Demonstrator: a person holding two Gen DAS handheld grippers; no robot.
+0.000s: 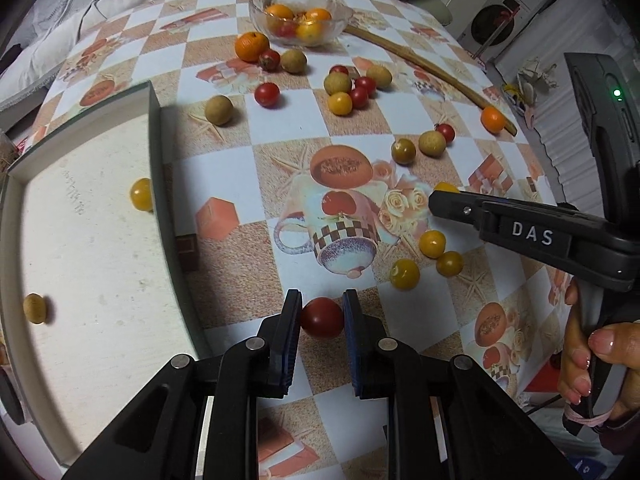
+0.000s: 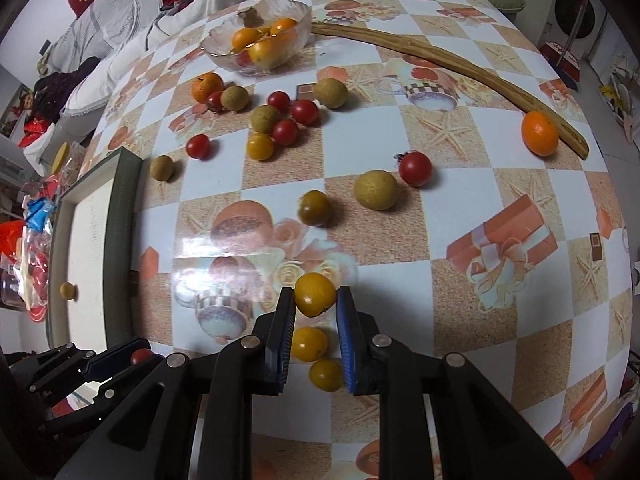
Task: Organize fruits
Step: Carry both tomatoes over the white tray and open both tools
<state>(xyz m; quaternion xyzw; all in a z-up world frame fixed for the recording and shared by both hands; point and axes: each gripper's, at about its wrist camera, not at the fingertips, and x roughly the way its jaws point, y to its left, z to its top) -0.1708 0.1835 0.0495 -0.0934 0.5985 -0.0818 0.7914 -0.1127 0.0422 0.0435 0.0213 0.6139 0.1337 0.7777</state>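
Note:
My left gripper (image 1: 322,309) is shut on a red cherry tomato (image 1: 322,317), held just above the patterned tablecloth (image 1: 248,136). My right gripper (image 2: 316,300) is shut on a yellow cherry tomato (image 2: 315,294); two more yellow tomatoes (image 2: 308,343) lie on the cloth under it. In the left wrist view the right gripper (image 1: 434,200) reaches in from the right, its yellow tomato (image 1: 446,187) mostly hidden behind a finger. The left gripper (image 2: 132,354) shows at the lower left of the right wrist view, with its red tomato (image 2: 141,357) between the tips. A white tray (image 1: 88,240) on the left holds a yellow tomato (image 1: 141,193) and a longan (image 1: 35,308).
Red tomatoes, yellow tomatoes, longans and small oranges lie scattered over the table's middle and back (image 2: 280,120). A glass bowl (image 1: 298,12) with oranges stands at the back. A long wooden stick (image 2: 440,62) runs along the right. Clutter sits beyond the left table edge (image 2: 32,240).

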